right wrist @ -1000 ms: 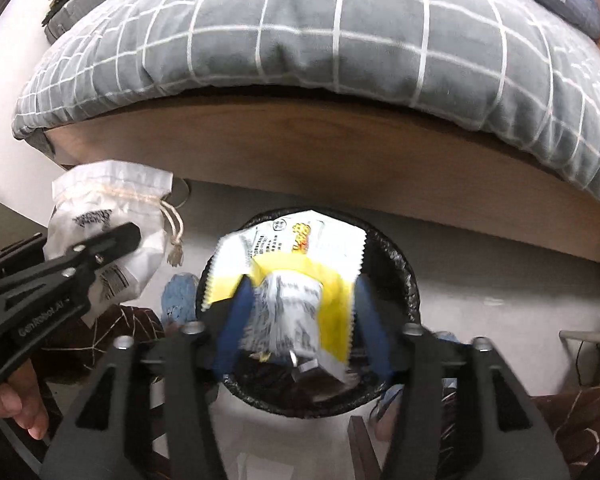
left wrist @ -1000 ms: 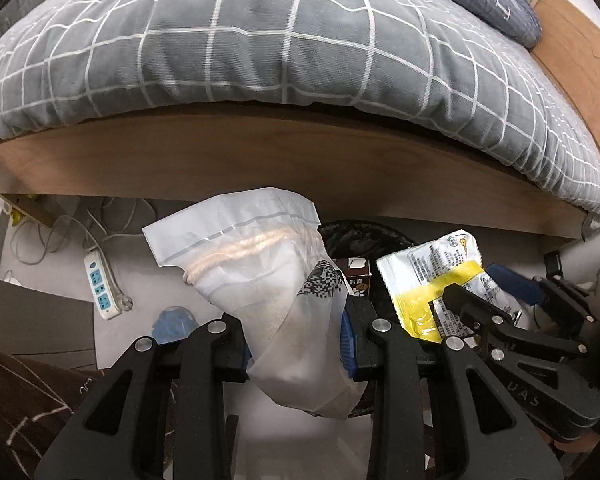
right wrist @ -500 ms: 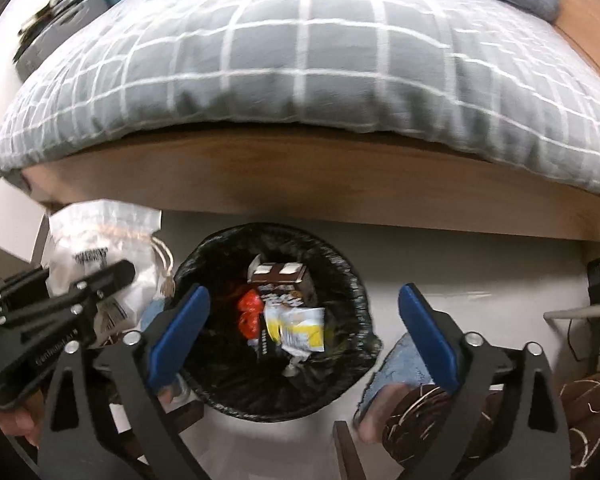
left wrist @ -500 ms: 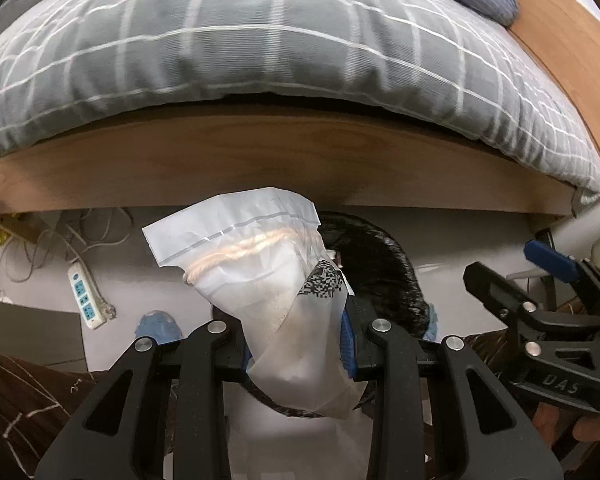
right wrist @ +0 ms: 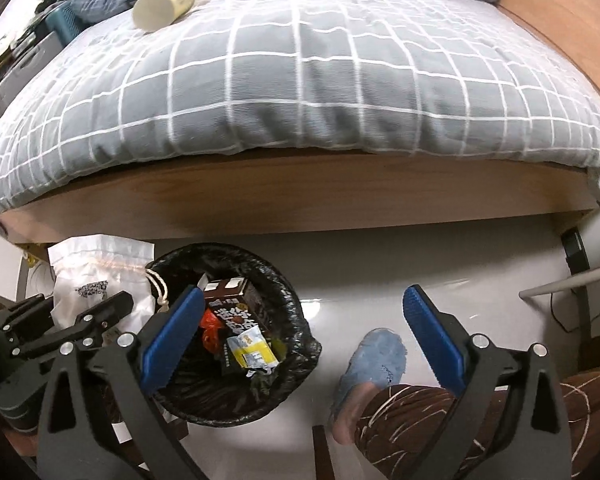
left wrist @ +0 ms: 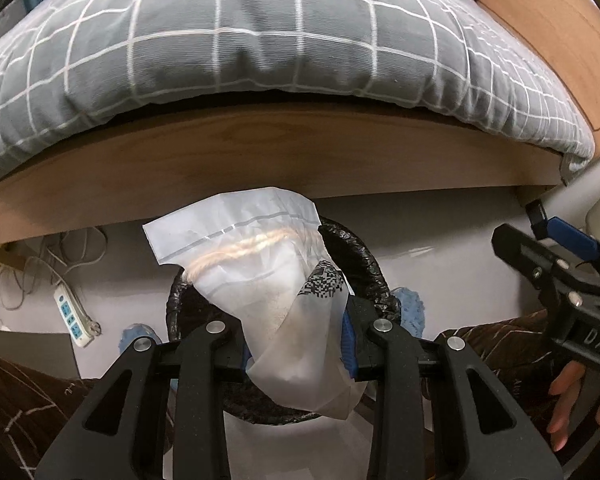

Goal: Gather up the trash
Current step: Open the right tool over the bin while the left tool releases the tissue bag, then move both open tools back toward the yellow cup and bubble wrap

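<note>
Pale glossy floor (right wrist: 380,272) beneath a wooden bed frame (right wrist: 300,196), grey white-checked quilt (right wrist: 300,80) on top.

Item one: my left gripper (left wrist: 296,340), jaws clenched on a translucent white drawstring pouch (left wrist: 268,280) printed with a black code patch; I hold it over the round bin lined with a black plastic bag (left wrist: 364,252).

Item two: my right gripper (right wrist: 300,332), jaws spread wide with nothing between them, having just been opening. Its left blue pad (right wrist: 172,332) hangs over the bin's rim.

Item three, inside the bin: dark brown drink carton (right wrist: 232,300), yellow-and-white snack wrapper (right wrist: 252,350), red scrap (right wrist: 210,328).

Outward: blue fuzzy slipper (right wrist: 376,360) on a foot right of the bin, brown patterned trouser leg (right wrist: 420,420), white power strip (left wrist: 74,316) with cables by the bed, cream paper cup (right wrist: 164,0) lying on the quilt.
</note>
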Demonstrator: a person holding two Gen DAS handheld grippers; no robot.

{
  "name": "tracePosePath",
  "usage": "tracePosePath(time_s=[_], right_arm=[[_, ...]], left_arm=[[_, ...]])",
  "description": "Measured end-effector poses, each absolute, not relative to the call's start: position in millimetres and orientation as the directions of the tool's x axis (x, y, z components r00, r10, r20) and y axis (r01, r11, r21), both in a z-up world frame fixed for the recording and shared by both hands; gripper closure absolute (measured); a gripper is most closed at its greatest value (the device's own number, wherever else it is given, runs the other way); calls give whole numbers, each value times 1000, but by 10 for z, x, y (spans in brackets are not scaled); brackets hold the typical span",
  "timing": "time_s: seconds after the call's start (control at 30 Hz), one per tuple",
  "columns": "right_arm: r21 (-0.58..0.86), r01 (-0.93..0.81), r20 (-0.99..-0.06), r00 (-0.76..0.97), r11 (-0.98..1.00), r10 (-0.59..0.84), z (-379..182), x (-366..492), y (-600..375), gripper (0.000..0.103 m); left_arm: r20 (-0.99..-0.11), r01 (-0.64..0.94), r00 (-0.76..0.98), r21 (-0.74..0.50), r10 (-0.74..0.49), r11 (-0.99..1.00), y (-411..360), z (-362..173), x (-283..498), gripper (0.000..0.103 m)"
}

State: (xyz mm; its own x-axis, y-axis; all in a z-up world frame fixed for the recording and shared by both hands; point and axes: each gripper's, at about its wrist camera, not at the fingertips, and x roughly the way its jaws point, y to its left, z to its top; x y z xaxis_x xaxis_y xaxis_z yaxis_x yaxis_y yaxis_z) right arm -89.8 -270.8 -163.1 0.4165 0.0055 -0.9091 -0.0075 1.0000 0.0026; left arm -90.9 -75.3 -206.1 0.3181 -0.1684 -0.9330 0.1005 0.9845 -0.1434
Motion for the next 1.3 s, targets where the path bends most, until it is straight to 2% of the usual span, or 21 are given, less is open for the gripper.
tracePosePath(time_s=[0.17, 0.27, 0.5, 0.63, 0.73, 0.87, 1.3], right_arm=[[3, 8, -904, 427, 1000, 0, -1624, -891, -2734, 8], [1, 5, -901, 434, 1000, -1, -1613, -877, -2721, 8], [-15, -11, -882, 471, 1000, -8, -1496, -861, -2648, 8], [-21, -31, -855, 519, 999, -2, -1318, -850, -2579, 8], [-24, -49, -831, 557, 998, 7, -1186, -845, -2509, 8], [-26, -63, -812, 583, 998, 15, -1067, -826, -2430, 8], [-6, -114, -742, 666, 993, 72, -665, -589, -2119, 8]], left_arm=[[-935, 109, 325, -108, -138, 988, -782, -2070, -918, 64], [-934, 103, 337, -89, -119, 991, -779, -2036, -925, 54], [-922, 67, 377, -69, -89, 995, -651, -1914, -908, 20], [-908, 40, 414, -59, -70, 997, -561, -1781, -883, 9], [-895, 17, 441, -67, -68, 998, -480, -1647, -858, 6], [-866, -19, 495, -97, -75, 995, -345, -1361, -810, 6], [-793, -62, 608, -80, -26, 995, 11, -811, -483, 6]])
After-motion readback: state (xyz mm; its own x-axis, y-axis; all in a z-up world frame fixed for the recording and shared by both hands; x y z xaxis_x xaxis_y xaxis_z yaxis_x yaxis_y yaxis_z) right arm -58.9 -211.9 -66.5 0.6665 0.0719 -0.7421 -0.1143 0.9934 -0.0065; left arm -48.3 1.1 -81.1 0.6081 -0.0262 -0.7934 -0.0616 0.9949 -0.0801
